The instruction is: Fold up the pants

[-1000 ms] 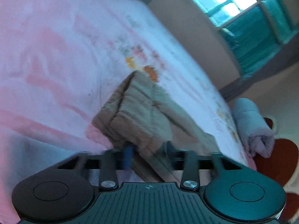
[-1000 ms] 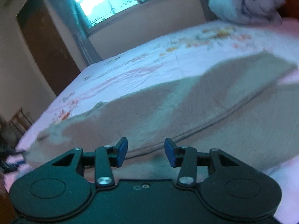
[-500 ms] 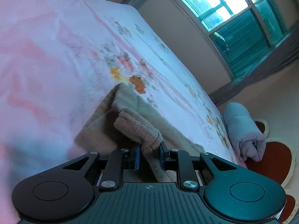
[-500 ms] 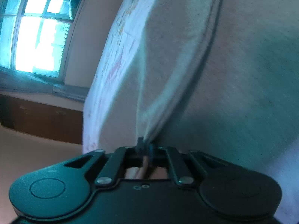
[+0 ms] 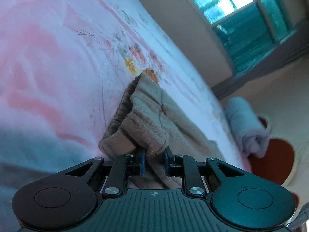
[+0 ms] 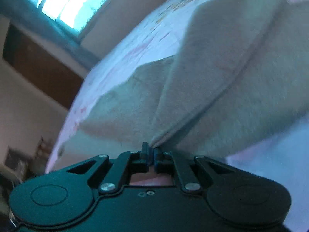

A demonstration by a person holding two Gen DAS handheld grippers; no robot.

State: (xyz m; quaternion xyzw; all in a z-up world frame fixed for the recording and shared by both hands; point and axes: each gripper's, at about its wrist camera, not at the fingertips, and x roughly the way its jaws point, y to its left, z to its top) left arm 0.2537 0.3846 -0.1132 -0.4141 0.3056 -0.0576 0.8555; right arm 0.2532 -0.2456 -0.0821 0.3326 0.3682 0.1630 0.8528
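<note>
Tan fleece pants [image 5: 152,119] lie on a pink floral bedsheet [image 5: 48,61]. My left gripper [image 5: 154,161] is shut on the bunched elastic waistband, with thick cloth pinched between its blue pads. In the right wrist view the pants [image 6: 222,81] spread away as a wide beige sheet with a seam running up to the right. My right gripper [image 6: 151,152] is shut tight on a thin edge of the pants at that seam, and the fabric is pulled taut into a peak from the grip.
A rolled grey-blue towel [image 5: 247,127] lies at the bed's right edge, over a red and white floor mat [image 5: 274,160]. A window [image 5: 241,15] stands beyond the bed. A dark wooden door [image 6: 38,67] and cluttered floor are on the left in the right wrist view.
My right gripper went from open above the pants to shut on their edge and rolled. My left gripper closed on the waistband and dropped slightly toward the bed.
</note>
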